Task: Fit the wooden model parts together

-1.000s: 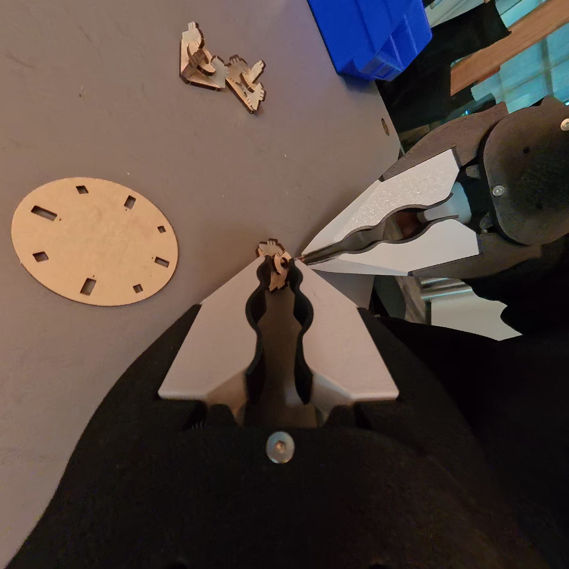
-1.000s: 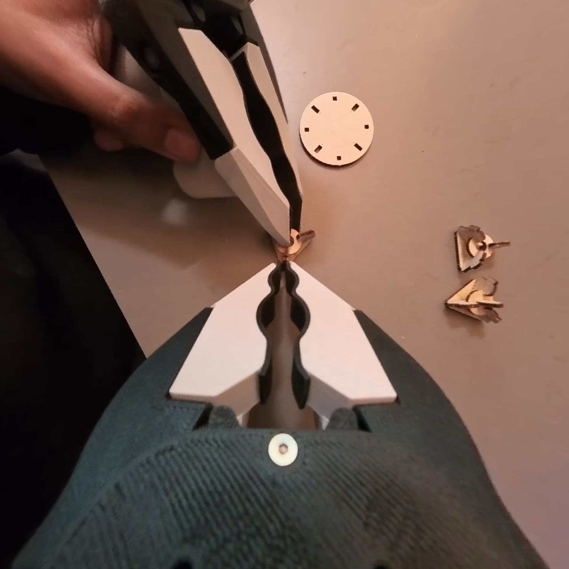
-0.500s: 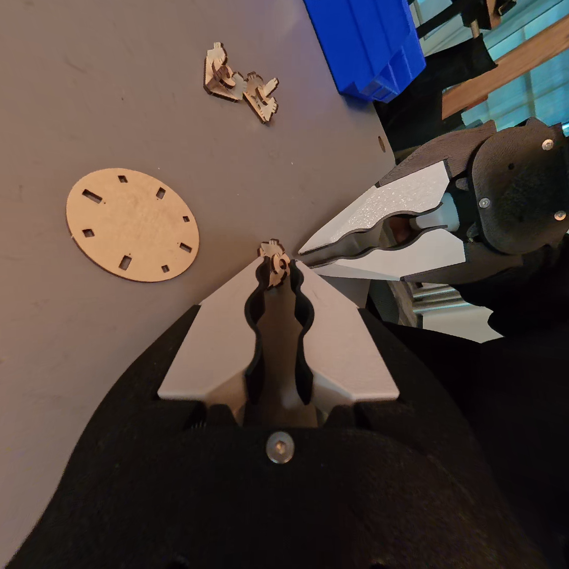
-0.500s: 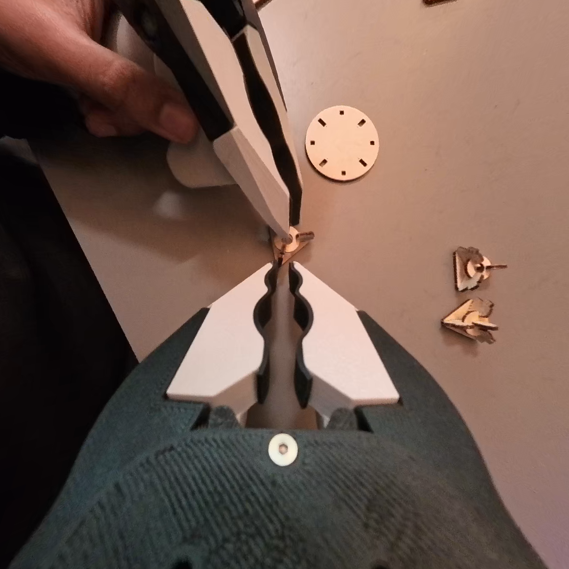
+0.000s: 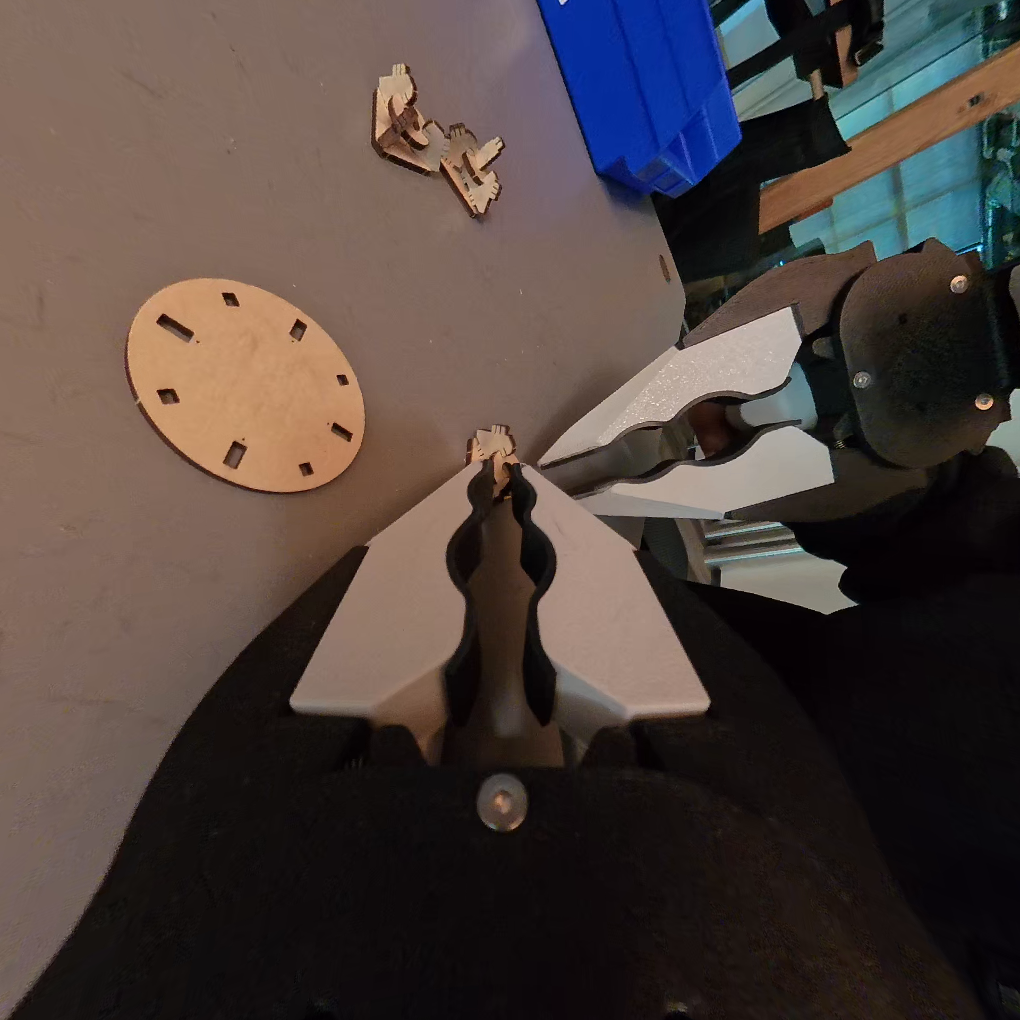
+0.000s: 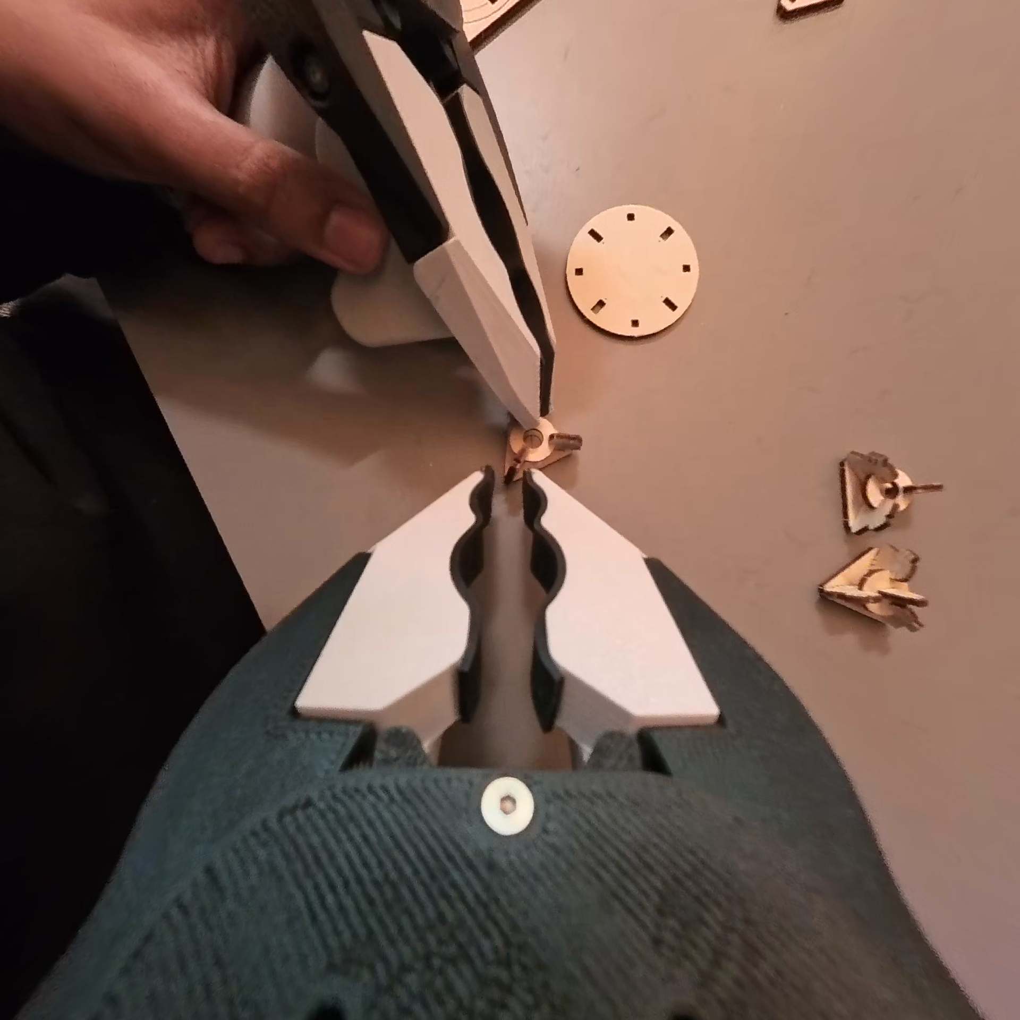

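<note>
matt grey table point(image 5: 165, 552); pale raw plywood disc point(image 5: 243, 386) and small plywood pieces point(image 5: 436, 138) with dark cut edges; glossy blue plastic bin point(image 5: 635, 83); tongs' fingers point(image 5: 386, 607) matt white plastic.

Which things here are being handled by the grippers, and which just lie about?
Handled:
- small wooden assembly, pinched by the left gripper
- right gripper, fingers apart, just short of it

Lying about:
- slotted wooden disc
- two more wooden assemblies
- blue bin

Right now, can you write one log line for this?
left hand-held gripper: shut on small wooden piece | right hand-held gripper: open, beside it | wooden disc: flat on table
</note>
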Tool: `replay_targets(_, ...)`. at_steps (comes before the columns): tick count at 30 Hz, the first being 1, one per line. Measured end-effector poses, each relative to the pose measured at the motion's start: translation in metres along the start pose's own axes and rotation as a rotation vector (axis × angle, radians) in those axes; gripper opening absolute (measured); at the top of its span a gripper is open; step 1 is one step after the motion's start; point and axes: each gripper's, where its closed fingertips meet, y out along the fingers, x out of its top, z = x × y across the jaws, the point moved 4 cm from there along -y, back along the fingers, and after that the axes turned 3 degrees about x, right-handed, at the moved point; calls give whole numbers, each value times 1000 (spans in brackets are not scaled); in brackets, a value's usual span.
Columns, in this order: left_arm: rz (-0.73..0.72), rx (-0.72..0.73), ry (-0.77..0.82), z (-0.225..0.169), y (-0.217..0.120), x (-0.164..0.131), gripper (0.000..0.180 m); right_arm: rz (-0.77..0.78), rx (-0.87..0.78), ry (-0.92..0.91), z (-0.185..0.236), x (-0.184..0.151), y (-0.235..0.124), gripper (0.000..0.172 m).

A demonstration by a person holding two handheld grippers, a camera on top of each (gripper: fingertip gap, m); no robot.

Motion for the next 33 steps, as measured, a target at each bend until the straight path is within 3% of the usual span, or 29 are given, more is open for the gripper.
replay_targets(8,35,-32,-14,-1,-5,-4,6,20,-7,-24,-1,-4,4,1)
replay_targets(33,74,-30,-36,4,-5,-6,3,43,32,-185,-6,-2,6,1)
